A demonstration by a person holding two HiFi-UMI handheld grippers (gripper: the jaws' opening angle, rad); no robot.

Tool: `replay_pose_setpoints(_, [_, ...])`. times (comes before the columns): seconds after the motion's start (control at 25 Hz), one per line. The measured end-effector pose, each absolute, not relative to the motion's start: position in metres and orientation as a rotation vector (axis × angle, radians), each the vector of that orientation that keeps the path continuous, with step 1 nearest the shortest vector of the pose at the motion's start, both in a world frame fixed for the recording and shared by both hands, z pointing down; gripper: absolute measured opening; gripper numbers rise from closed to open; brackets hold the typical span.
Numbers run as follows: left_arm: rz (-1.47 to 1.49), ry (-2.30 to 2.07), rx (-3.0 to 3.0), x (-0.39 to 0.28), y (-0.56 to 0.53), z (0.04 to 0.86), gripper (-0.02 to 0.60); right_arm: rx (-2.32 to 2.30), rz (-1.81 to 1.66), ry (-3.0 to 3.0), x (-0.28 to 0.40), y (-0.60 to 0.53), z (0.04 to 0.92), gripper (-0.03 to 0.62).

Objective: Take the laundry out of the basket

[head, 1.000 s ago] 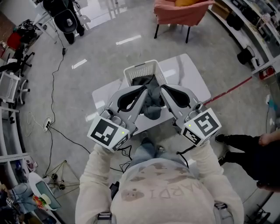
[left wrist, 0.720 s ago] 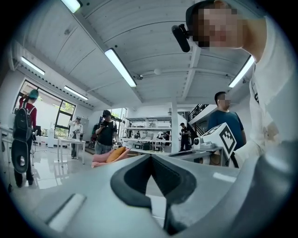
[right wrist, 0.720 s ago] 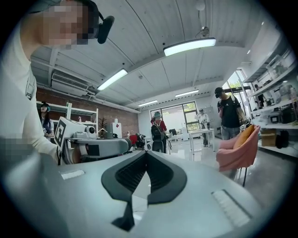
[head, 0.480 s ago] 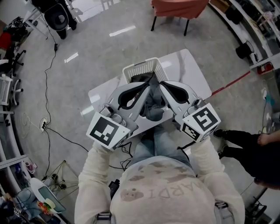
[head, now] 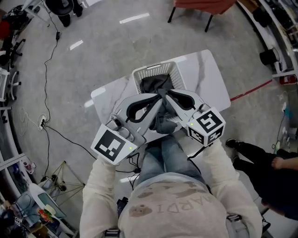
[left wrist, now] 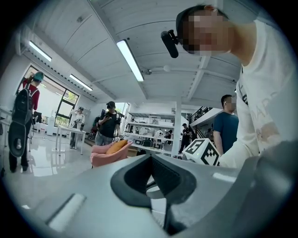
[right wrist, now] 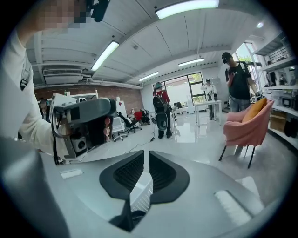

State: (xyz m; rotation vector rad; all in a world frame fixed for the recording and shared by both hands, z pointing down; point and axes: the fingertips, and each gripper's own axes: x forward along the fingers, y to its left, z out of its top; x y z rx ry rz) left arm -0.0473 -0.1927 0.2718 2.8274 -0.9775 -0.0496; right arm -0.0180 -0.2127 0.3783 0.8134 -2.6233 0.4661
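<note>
A white mesh laundry basket (head: 145, 73) stands on a white marble table (head: 207, 69). A dark grey garment (head: 164, 122) runs from inside it down towards my lap. Both grippers meet tip to tip above the cloth. My left gripper (head: 159, 95) (left wrist: 150, 157) has its pads together, and dark cloth hangs from the lower part of its jaws. On my right gripper (head: 165, 92) (right wrist: 146, 155) the jaws have just been opening and stand a narrow slit apart. Basket mesh (right wrist: 142, 195) shows through the slit, and the cloth lies just below it, not between the pads.
A pink chair (head: 200, 4) (right wrist: 247, 128) stands beyond the table. Someone's dark trouser legs and a hand (head: 263, 155) are at the right. A black cable (head: 51, 135) and a red strip (head: 251, 90) cross the floor. Several people stand in the background.
Both grippers have sunk and come nearer my body, bringing the garment lower. Their tips have drawn closer together. The right marker cube has dropped more than the left.
</note>
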Motion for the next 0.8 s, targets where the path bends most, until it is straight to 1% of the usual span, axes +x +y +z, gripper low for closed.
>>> replay_pose_setpoints(0.4, [0.017,-0.921,2.802,-0.045,-0.234,0.346,0.002,0.716,0.570,-2.496,-0.027,-0.240,0.494,0.069])
replay_pose_setpoints(0.8, [0.043,-0.882,2.753,-0.042,-0.236,0.434,0.002,0.639,0.558,-2.415,-0.033,-0.233,0.596,0.074])
